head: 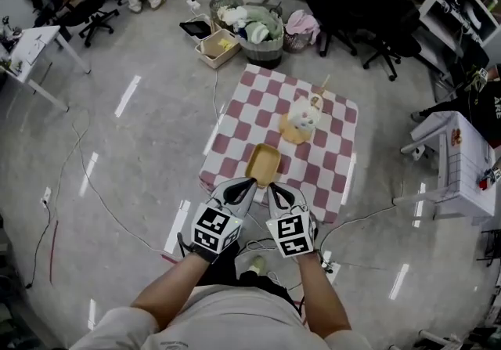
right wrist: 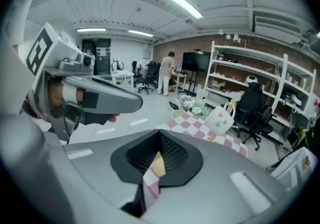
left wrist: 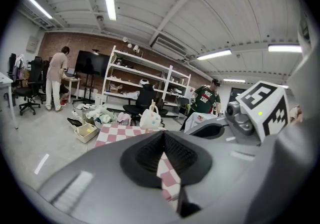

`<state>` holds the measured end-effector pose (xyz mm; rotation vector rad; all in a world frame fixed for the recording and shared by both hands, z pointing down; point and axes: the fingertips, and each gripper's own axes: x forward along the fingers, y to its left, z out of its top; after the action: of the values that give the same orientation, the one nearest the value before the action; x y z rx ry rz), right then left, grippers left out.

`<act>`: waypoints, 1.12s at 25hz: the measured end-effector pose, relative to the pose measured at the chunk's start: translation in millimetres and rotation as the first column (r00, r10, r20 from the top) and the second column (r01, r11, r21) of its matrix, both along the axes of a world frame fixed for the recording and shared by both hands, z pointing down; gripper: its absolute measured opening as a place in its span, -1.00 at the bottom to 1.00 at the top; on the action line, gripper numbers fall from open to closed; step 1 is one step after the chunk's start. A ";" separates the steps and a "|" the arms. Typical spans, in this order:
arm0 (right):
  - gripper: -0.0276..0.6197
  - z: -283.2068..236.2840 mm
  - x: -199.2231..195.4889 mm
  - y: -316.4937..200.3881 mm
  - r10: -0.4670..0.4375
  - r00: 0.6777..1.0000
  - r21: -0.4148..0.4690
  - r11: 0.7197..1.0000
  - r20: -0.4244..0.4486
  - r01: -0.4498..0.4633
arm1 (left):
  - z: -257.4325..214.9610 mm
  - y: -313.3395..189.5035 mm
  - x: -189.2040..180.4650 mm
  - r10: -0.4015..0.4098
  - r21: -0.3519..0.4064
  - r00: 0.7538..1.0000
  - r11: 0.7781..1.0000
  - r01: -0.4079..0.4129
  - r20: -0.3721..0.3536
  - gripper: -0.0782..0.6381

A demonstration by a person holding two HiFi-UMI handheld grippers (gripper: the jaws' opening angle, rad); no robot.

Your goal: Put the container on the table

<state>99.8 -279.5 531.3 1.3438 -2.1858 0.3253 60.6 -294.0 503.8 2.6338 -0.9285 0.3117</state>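
Head view being taken from above, steeply down on the checkered table [head: 329, 160], both gripper views being aimed low across it toward the shelves [left wrist: 145, 75], the white bag [right wrist: 220, 119] being shared by all three.

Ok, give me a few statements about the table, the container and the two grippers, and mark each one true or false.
1. The yellow container lies on the checked table, near its close edge. True.
2. The spotted white bag sits inside the container. False: it stands farther back on the table, apart from the container.
3. The left gripper and right gripper hold their tongs wide apart. False: both pairs of tongs are together, gripping nothing.
4. A basket of clothes stands on the floor beyond the table. True.
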 end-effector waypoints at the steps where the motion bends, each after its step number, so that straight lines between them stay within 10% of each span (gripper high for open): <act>1: -0.89 -11.9 1.3 0.4 0.007 1.000 0.018 1.000 0.018 -0.008 | -8.1 2.9 -0.6 -0.007 0.008 1.000 1.000 0.007 -0.006 -0.76; 28: -0.89 -193.8 11.3 72.8 0.010 0.949 0.278 0.955 0.315 -0.102 | -166.1 87.0 -9.6 -0.069 0.189 0.986 0.977 0.098 -0.153 -0.76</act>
<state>111.2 -206.8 337.5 1.6082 -2.5375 0.2564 51.0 -207.1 337.7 2.7387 -1.0654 0.0059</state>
